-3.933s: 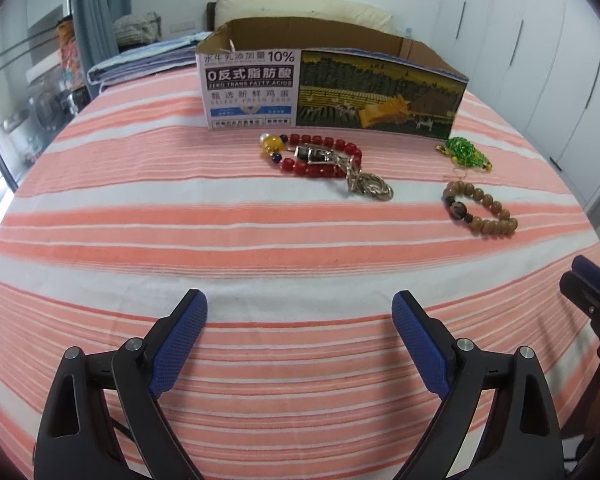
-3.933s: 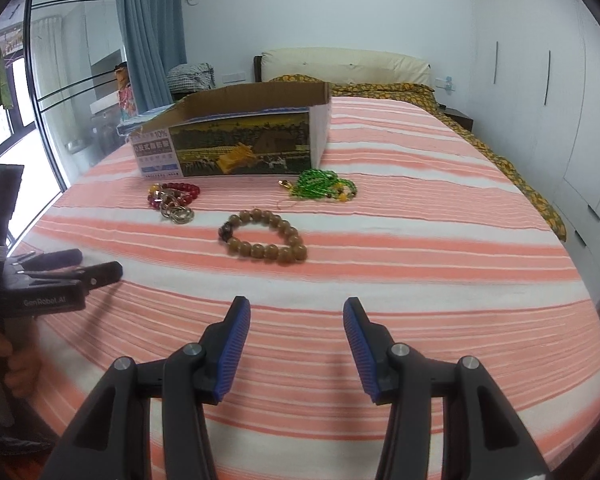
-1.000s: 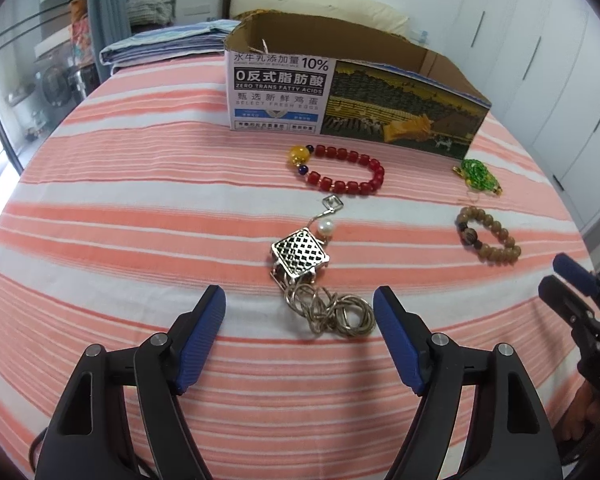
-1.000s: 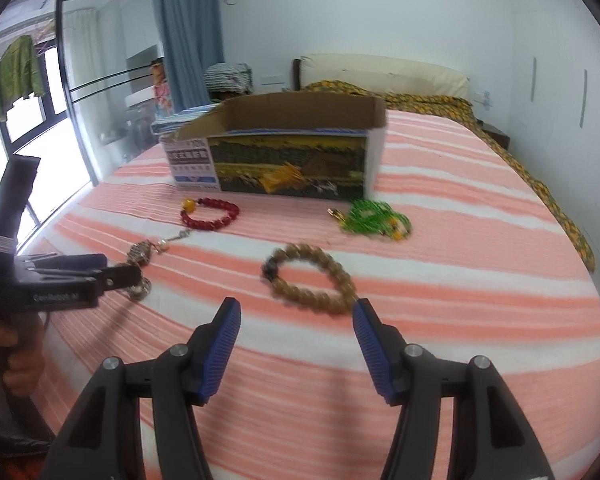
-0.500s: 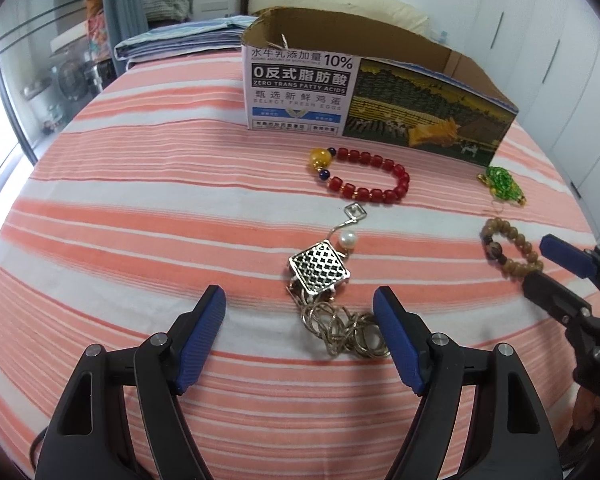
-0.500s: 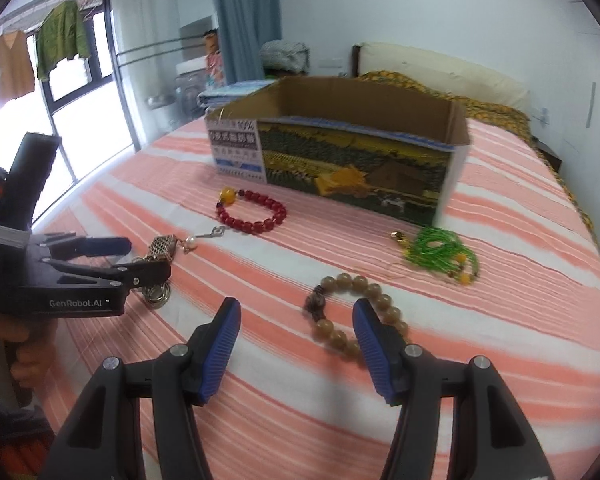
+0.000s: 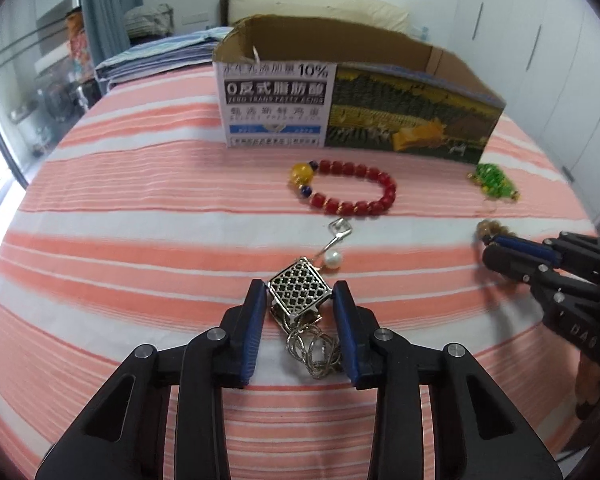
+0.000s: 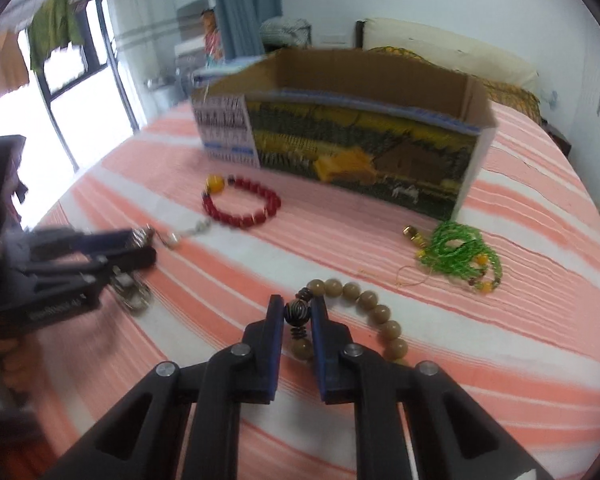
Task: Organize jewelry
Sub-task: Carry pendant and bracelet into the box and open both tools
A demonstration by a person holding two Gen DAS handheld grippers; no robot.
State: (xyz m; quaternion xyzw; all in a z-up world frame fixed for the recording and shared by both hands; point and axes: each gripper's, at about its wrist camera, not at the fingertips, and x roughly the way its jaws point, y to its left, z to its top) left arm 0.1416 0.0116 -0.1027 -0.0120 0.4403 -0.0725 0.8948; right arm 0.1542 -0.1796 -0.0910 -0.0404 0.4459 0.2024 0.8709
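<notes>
A silver lattice pendant [image 7: 302, 298] with a pearl and a coiled chain [image 7: 314, 350] lies on the striped bedspread. My left gripper [image 7: 299, 286] is closing, its blue pads touching the pendant's two corners. In the right wrist view my right gripper [image 8: 297, 302] is closing too, with its pads against the dark ribbed bead [image 8: 298, 312] of the brown bead bracelet [image 8: 380, 314]. A red bead bracelet [image 7: 348, 190] and a green bead string [image 8: 458, 252] lie loose in front of the open cardboard box [image 7: 360, 120].
The bedspread [image 7: 140, 240] stretches bare to the left of the jewelry. Folded bedding [image 7: 152, 56] and a pillow [image 7: 320, 4] lie behind the box. Wardrobe doors [image 7: 548, 60] stand at the right, and a window [image 8: 80, 56] is at the left.
Both grippers' jaws have narrowed from wide open onto their pieces: the left around the silver pendant, the right around the brown bracelet's dark bead. The right gripper moved forward to the bracelet.
</notes>
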